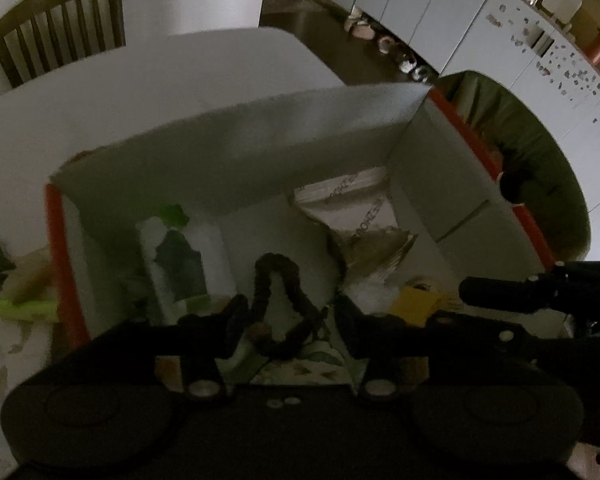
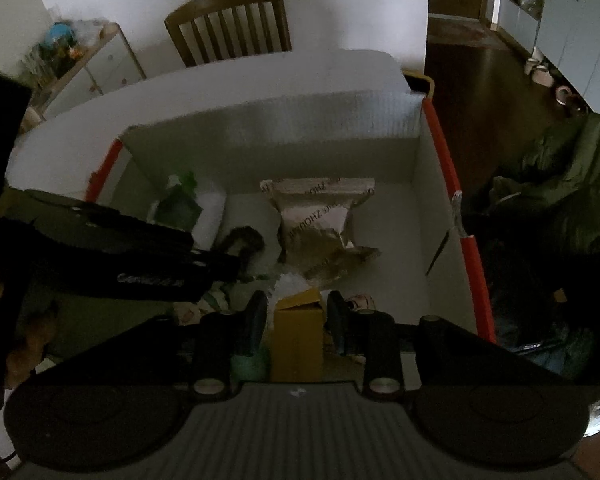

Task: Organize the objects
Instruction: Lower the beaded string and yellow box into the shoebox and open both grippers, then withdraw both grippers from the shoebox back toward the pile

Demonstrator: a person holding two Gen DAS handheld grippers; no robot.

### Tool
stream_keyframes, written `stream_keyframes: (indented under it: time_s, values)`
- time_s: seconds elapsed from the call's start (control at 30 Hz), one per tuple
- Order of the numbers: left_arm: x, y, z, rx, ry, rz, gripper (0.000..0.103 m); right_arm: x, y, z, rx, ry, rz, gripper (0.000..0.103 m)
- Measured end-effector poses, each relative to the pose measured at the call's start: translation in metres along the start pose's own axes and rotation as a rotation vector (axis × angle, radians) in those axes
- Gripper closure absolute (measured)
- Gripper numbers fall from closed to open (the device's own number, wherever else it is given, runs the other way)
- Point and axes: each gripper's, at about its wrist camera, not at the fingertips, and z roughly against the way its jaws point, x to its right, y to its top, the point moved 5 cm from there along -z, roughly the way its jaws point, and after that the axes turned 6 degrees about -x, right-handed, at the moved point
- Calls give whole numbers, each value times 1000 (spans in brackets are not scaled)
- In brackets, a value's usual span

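White board forms the walls of an open box (image 1: pixel 240 152) with orange-red edges, filling the middle of both views and standing on a pale table (image 1: pixel 140 80). A wooden chair (image 2: pixel 230 26) stands beyond the table at the upper centre of the right wrist view.

Inside the box, a silver foil pouch (image 2: pixel 320 216) with printed lettering leans against the far wall, right of centre. A green and white packet (image 2: pixel 180 204) lies toward the left wall. A dark fabric loop (image 1: pixel 278 300), like a hair tie, lies on the box floor at the lower centre of the left wrist view.

Left gripper (image 1: pixel 288 316): jaws parted, standing either side of the loop; pads not pressing on it.

Right gripper (image 2: pixel 298 318): jaws drawn in close on either side of a small yellow carton (image 2: pixel 298 336) at the lower centre of its view; whether the pads actually press the carton cannot be told in the dim light.
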Motion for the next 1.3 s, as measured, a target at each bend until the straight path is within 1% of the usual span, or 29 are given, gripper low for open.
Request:
stream_keyframes:
  time_s: [0.07,0.17,0.33,0.47,0.57,0.6,0.73,0.87,0.97,1.03,1.1,1.23,1.27,1.3]
  values:
    - [-1,-1,10,20,-9,-1,56,-1,1,8,18,10,-3,70]
    - [0,-7,25,55,3,-21,55,-5,2,22,56,15,1,56]
    - [-4,-13,56,111,-28,-13,54,-17,1,44,105,29,21,56]
    - [-9,-21,81,153,-45,-10,48,-27,1,60,135,53,9,55]
    - [-17,-28,94,166,-58,8,47,-36,0,72,160,66,-2,48]
    - [-21,-31,99,171,-59,14,46,-39,0,76,168,66,-3,47]
    - [-36,-41,119,198,-67,40,41,-57,-1,86,192,69,0,47]
    - [-52,-52,138,230,-42,47,38,-74,-3,91,211,70,-6,40]
    - [-65,-60,149,240,-32,53,31,-89,-6,93,220,80,-15,39]
    - [-74,-65,154,239,-34,58,29,-99,-8,93,219,89,-19,37]
    - [-84,-69,158,237,-38,65,25,-110,-9,92,223,94,-20,34]
    - [-105,-81,163,238,-24,79,22,-134,-7,93,243,93,-4,28]
    - [-110,-83,165,240,-16,79,21,-140,-6,94,248,90,-1,24]
    - [-115,-86,167,246,-9,77,19,-147,-5,94,254,90,2,22]
